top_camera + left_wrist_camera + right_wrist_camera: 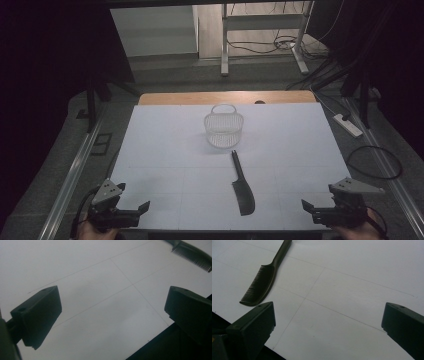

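Left gripper (145, 206), right gripper (306, 205): jaws spread wide, nothing held, both at near edge of surface (165, 150). Comb (243, 192) lies flat between them, ahead of jaws; basket (223, 128) beyond. Risk: thin flat comb slips from pinch, skids on smooth surface.

— How is the light?
— Dim. The white table (175, 150) is the brightest area in the high view; its sides fall to near black, and the floor beyond is greyish.
— Shadows?
— Soft, faint ones under the basket (223, 129) and comb (242, 185).
— Focus?
— Both gripper views look grey, grainy and slightly soft; the near jaws are dark and blurred.
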`<state>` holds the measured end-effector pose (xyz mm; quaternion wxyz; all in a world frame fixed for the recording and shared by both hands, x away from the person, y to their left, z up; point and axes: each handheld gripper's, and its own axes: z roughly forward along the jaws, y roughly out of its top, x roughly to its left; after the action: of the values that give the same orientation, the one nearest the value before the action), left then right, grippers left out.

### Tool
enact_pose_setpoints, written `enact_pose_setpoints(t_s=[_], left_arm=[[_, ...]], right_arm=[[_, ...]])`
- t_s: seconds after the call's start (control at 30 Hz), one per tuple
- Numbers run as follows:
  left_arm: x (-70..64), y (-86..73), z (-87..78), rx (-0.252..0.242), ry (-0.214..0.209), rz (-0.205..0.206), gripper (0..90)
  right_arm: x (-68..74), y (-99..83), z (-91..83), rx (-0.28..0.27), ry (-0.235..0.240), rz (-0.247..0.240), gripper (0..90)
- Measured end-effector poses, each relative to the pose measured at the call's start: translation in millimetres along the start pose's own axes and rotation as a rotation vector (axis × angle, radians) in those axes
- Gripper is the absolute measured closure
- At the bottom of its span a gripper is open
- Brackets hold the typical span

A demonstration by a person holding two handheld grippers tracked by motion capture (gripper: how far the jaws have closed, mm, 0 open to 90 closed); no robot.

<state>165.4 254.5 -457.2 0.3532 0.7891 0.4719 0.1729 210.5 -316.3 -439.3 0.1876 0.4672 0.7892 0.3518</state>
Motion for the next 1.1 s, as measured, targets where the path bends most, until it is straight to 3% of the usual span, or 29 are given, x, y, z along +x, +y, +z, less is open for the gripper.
enact_pose_setpoints(t_s=[0.4,0.73,1.1], left_arm=[[5.9,-0.5,-0.3,-0.031,-0.052,-0.037,1.3],[4.5,-0.9,-0.5,-0.025,-0.035,-0.036,1.4],[4.9,-1.9,-1.6,-0.030,-0.022,-0.052,1.4]], right_arm=[[-2.5,-1.2,-1.0,0.005,0.004,0.029,0.0],[-2.9,-0.2,0.7,0.018,0.007,0.036,0.0],[-1.6,2.3,2.1,0.017,0.024,0.003,0.0]])
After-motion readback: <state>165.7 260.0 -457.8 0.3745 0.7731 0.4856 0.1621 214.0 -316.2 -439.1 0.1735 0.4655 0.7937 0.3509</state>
